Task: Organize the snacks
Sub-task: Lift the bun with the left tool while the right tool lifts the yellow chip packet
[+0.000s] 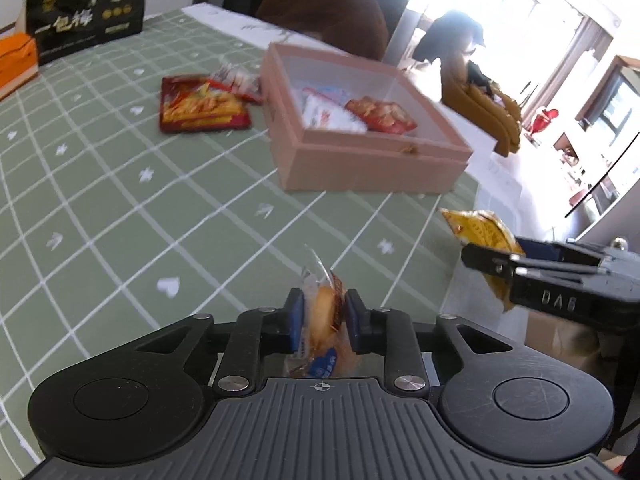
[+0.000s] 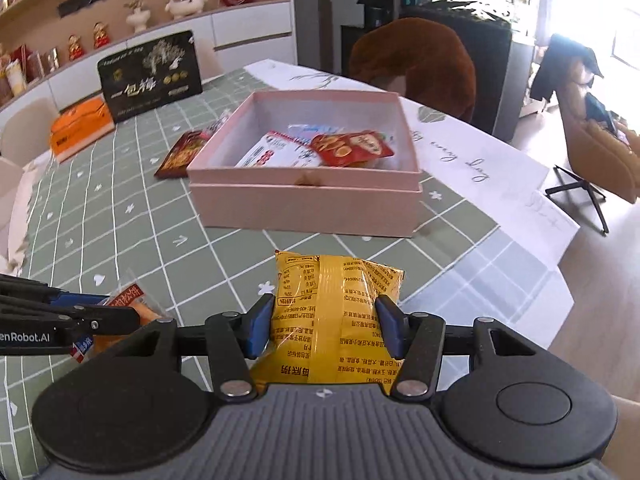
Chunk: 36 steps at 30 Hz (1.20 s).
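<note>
Pink box (image 2: 304,200) lies at twelve o'clock from both grippers. Right gripper (image 2: 324,328), seemingly the nearer, pinches a yellow snack packet (image 2: 332,312); left gripper (image 1: 322,316) pinches a wrapped pastry (image 1: 322,308) above the worktop (image 1: 120,208).

Left gripper (image 1: 323,318): pointed forward and downward over the tabletop (image 1: 120,184), blue pads closed narrowly on a small clear-wrapped pastry packet (image 1: 322,312) held edge-on between them. Right gripper (image 2: 325,326): likewise angled forward and down, pads standing wider and pressing both sides of a yellow snack bag (image 2: 332,312), which sits upright between them. The two grippers are side by side, close together, each showing at the edge of the other's view. No hand or sleeve clearly discernible.
</note>
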### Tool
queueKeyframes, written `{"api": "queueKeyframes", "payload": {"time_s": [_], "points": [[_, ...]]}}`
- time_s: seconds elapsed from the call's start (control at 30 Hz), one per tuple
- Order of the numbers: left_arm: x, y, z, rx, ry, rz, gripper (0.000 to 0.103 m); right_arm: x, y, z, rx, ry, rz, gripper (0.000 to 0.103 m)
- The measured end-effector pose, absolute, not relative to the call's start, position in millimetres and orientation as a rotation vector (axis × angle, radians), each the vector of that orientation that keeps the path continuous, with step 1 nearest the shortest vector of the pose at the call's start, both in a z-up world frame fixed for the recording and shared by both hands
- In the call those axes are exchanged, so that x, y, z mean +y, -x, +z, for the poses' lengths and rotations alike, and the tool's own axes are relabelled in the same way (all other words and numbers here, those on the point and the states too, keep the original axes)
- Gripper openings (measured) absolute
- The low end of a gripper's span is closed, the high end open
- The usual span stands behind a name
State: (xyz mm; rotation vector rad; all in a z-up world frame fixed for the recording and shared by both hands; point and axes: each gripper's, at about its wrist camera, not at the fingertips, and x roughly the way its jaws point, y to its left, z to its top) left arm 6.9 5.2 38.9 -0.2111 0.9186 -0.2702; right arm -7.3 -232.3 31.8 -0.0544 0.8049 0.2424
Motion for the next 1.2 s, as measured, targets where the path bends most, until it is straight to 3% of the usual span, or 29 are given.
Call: {"api": "queueKeyframes", "payload": {"time_s": [0.13, 0.37, 0.57, 0.9, 1.07, 1.13, 1.2], "points": [[-1.5, -22.7, 71.0, 0.844, 0.206, -0.315, 0.017, -244.0, 12.4, 38.3, 0.771, 0.039, 0.221, 0.054], [-4.0, -52.2, 125.6, 0.712, 0.149, -0.339, 0.017, -261.9, 17.5, 42.2, 0.752, -0.022, 0.193, 0.054], [3.0, -49.6, 83.2, 0.833, 0.053, -0.261, 0.021, -263.2, 23.6, 25.2, 0.798, -0.044, 0.187, 0.054], [-52.2, -33.6, 29.2, 0.918, -0.235, -0.266, 0.03, -242.3, 5.2, 2.5, 0.838, 0.009, 0.183, 0.055], [-63.5, -35.1, 23.7, 0.918, -0.281, -0.305, 0.05, -241.7, 3.9, -2.0, 0.851, 0.03, 0.186, 0.062], [-67.5, -32.0, 19.9, 0.912, -0.294, -0.349, 0.071, -240.2, 4.8, -3.8, 0.851, 0.05, 0.181, 0.066], [-66.5, -29.7, 18.1, 0.902, -0.284, -0.384, 0.076, -240.4, 4.6, -6.4, 0.855, 0.065, 0.178, 0.068]]}}
